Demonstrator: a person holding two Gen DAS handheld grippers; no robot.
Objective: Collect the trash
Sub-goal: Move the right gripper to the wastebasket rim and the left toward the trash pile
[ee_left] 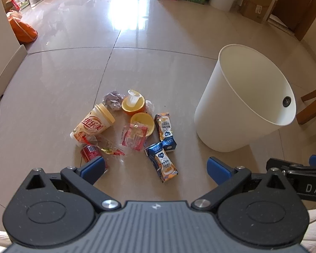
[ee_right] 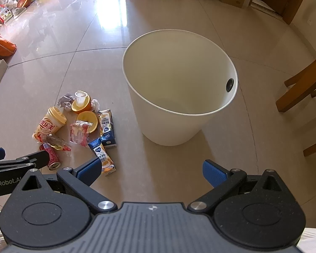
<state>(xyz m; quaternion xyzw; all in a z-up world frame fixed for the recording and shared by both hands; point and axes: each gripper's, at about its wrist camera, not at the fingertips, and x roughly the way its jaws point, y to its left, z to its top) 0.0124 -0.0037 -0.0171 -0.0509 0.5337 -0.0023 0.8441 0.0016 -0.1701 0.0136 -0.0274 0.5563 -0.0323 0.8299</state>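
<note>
Left hand-held gripper [ee_left: 155,167]: nearest the lens, blue-padded fingers spread wide apart, holding nothing, hovering above the near end of the trash pile.
Right hand-held gripper [ee_right: 152,171]: fingers likewise wide apart and empty, poised over bare floor just in front of the bin.
Floor [ee_left: 52,80]: glossy beige tiles carrying everything; bright glare toward its far edge.
Bin [ee_right: 179,88]: white, upright, open-topped, nothing visible inside; a small dark round fitting sits on its inner wall; it stands right of the pile, near but apart from it.
Milk tea cup [ee_left: 92,124]: lying on its side with a yellow lid, at the pile's left.
Two drink cartons [ee_left: 165,131]: blue and orange, flattened, end to end on the pile's right side, closest to the bin.
Orange halves [ee_left: 142,121]: two, cut faces up; the farther one carries a small white plastic cup [ee_left: 133,98].
Red can [ee_left: 90,152]: on its side at the pile's near-left, partly behind the left finger.
Red wrapper [ee_left: 133,137]: clear and crinkled, overlapping the nearer orange half.
Crumpled paper [ee_left: 113,100]: grey-white ball at the pile's far side.
</note>
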